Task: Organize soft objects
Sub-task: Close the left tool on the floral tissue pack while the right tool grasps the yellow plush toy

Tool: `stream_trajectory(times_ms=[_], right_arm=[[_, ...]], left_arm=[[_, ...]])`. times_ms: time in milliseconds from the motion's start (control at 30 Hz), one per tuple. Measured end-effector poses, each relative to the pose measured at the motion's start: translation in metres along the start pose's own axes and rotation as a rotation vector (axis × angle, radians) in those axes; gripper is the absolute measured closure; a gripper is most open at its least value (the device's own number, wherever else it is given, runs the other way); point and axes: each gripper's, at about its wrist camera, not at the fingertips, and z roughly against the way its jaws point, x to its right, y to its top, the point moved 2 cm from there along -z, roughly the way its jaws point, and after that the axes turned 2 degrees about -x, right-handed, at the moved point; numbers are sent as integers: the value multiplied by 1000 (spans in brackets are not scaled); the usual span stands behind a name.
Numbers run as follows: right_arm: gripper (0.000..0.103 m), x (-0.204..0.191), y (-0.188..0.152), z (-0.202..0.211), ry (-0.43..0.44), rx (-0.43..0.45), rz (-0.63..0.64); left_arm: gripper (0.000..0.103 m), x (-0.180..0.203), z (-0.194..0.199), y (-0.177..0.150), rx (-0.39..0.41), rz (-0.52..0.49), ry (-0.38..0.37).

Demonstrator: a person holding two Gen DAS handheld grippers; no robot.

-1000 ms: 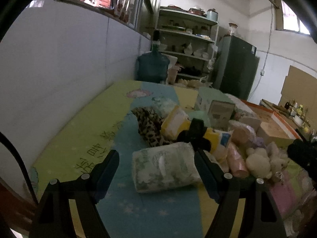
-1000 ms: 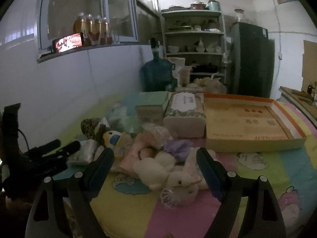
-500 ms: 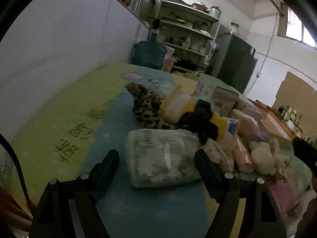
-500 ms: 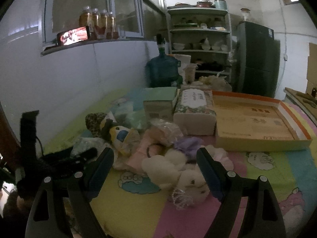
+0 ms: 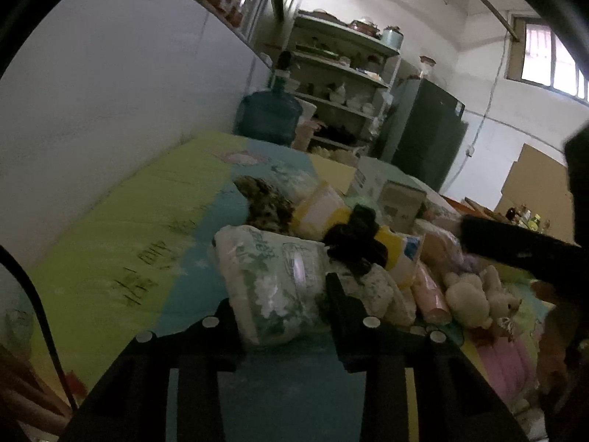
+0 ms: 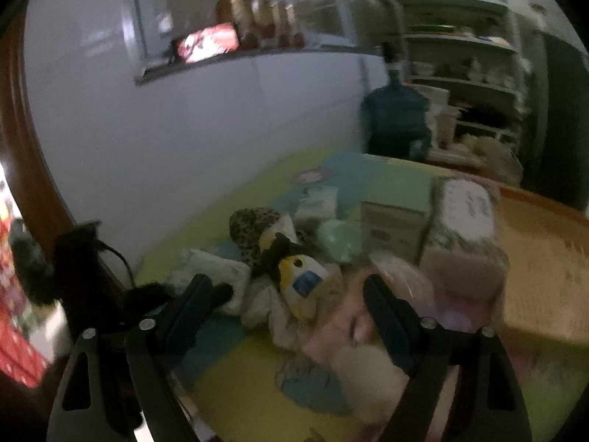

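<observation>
My left gripper (image 5: 281, 302) has a green-and-white tissue pack (image 5: 272, 269) between its jaws, which are closing, and both pads press into its sides. In the right wrist view the same tissue pack (image 6: 210, 269) lies at the left of the pile, with a left finger (image 6: 221, 291) against it. My right gripper (image 6: 287, 294) hovers over a yellow pack with a blue label (image 6: 302, 283). Its jaws are closing but touch nothing. A leopard-print cloth (image 5: 268, 202), a black fabric piece (image 5: 353, 243), a pink pack (image 5: 427, 291) and white plush toys (image 5: 467, 294) fill the pile.
The pile lies on a bed with a pastel cartoon sheet (image 5: 121, 243) against a white wall. Cardboard boxes (image 5: 397, 199) and a wrapped tissue block (image 6: 467, 206) stand behind it, a shallow orange box (image 6: 545, 243) to the right. A blue water jug (image 5: 270, 116) and shelves stand beyond the bed.
My left jaws have narrowed onto the tissue pack, which is now squeezed and tilted up. My right gripper has swung left from the plush toys to the yellow pack, its jaws narrower.
</observation>
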Motion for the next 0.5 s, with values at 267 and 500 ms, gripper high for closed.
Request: stream_trajectory(times_ms=[267,500], right_arm=[[49,-9,14,-55,-15,-153,143],[49,-4,14,-81,-52,-206,167]], left_arm=[[66,-10,16,14,48,-18,28],[66,-20,10,22,40,1,28]])
